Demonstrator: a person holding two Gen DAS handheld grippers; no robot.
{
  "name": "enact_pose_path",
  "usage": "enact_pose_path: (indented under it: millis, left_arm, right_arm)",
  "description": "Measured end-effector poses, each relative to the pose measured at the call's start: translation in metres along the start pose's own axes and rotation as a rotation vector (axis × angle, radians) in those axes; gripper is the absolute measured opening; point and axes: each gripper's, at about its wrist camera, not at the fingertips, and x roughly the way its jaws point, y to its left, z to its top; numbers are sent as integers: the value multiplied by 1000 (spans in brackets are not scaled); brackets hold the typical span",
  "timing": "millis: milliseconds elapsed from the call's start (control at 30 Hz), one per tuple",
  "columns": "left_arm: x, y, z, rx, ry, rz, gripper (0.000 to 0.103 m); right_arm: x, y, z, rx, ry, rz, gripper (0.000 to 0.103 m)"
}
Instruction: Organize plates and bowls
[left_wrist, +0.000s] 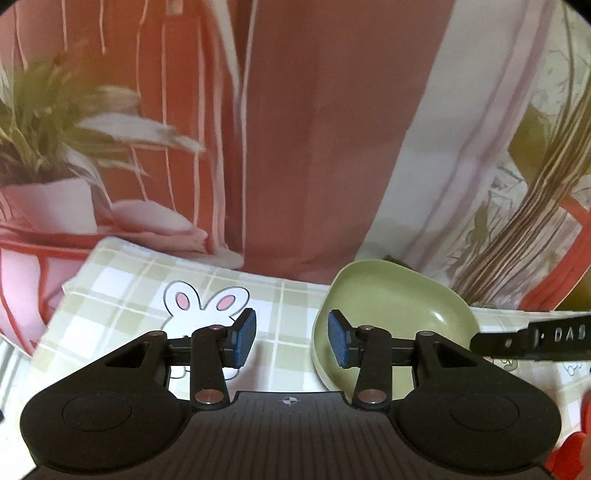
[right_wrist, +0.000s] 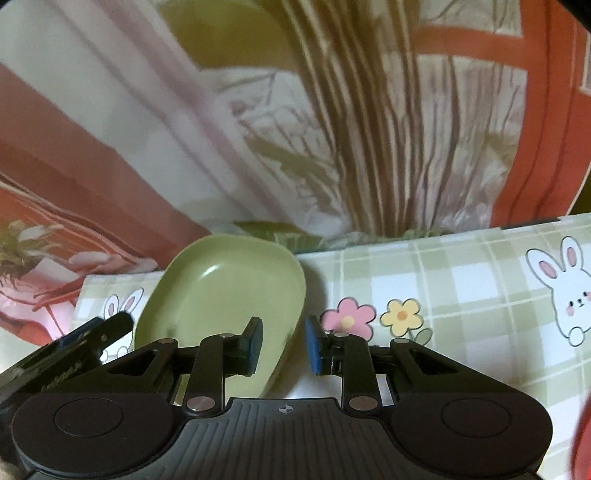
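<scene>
A green rounded-square dish (left_wrist: 399, 314) rests on the checked bunny tablecloth (left_wrist: 140, 280). In the left wrist view my left gripper (left_wrist: 291, 338) is open, its jaws straddling the dish's left rim; the right fingertip (left_wrist: 340, 341) is over the dish's inside. In the right wrist view the same dish (right_wrist: 221, 291) lies at centre left. My right gripper (right_wrist: 282, 345) is open, its jaws straddling the dish's right rim, with the left fingertip (right_wrist: 255, 345) inside. The other gripper's finger shows at each view's edge (left_wrist: 535, 338).
A potted plant in a white pot (left_wrist: 48, 184) stands at the back left past the table edge. Striped and leaf-patterned curtains (right_wrist: 388, 147) hang behind the table. The cloth with flower and bunny prints (right_wrist: 480, 295) spreads to the right.
</scene>
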Motion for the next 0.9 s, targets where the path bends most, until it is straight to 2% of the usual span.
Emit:
enact_pose_path:
  millis: [300,367,400,433,567,667,900]
  left_arm:
    - [11,-1,-3,-4,26,-6,44]
    - [13,-5,-5,9,29,-10,30]
    - [14,-6,-5,22,34,-8,15]
    - [15,-8,-6,32,38,-13,12]
    - [14,-11,-11,47,41,-26,9]
    - [8,-7,-14,18,46,-38,8]
    - [-36,2,-16,18,11,-30,9]
  right_arm:
    - [6,5,-5,5,20,9,19]
    - [5,4,-6,3,17,6,17]
    - [4,3,-6,4,19,7,13]
    - [3,3,-7,7,20,13,12]
    - [0,4,-10,3,18,9,11]
    - [-6,7,-14,4,22,10,11]
    - [-34,24,-19,-10,8,64,11]
